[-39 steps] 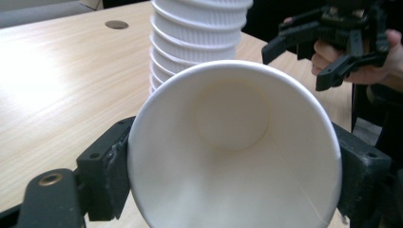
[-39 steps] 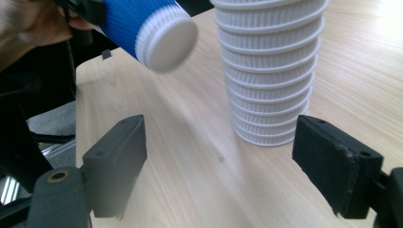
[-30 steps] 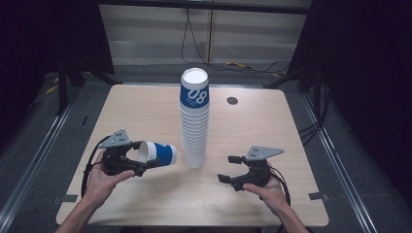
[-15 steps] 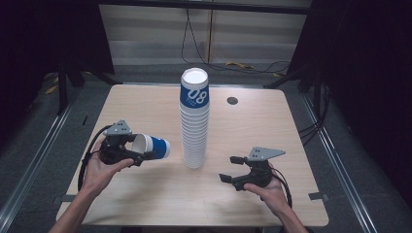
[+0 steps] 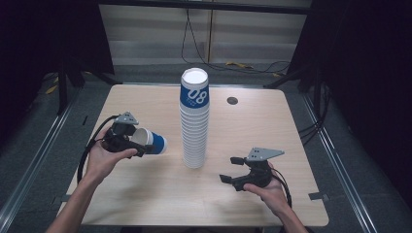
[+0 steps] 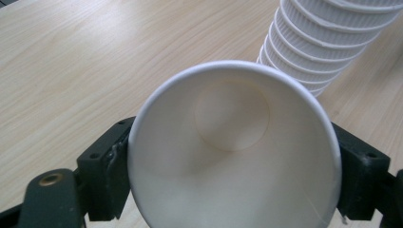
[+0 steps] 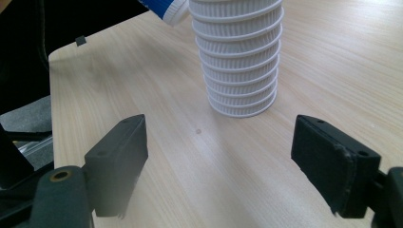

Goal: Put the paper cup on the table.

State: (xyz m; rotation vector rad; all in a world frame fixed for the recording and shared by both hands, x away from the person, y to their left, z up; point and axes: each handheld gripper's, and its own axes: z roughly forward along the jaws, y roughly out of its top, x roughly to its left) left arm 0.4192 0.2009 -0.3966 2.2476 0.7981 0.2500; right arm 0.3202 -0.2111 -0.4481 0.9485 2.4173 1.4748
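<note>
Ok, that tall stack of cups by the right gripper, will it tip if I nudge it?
Probably. The stack of cups is tall on a narrow base and looks like light paper, so a high push would likely topple it. The ribbed rims near its foot should offer better grip.

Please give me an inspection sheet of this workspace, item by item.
Surface: light wooden table, with a small round dark spot near the far edge.
Job's things: single cup, blue outside and white inside, held on its side; tall stack of cups upright at mid-table.
Clutter: nothing seen.
Grippers: left gripper clamped on the single cup near its rim; right gripper open and empty, beside the stack's foot.
Cables: one trails from each gripper; more cables lie on the floor beyond the table.
Surroundings: dark curtains, metal floor rails.
</note>
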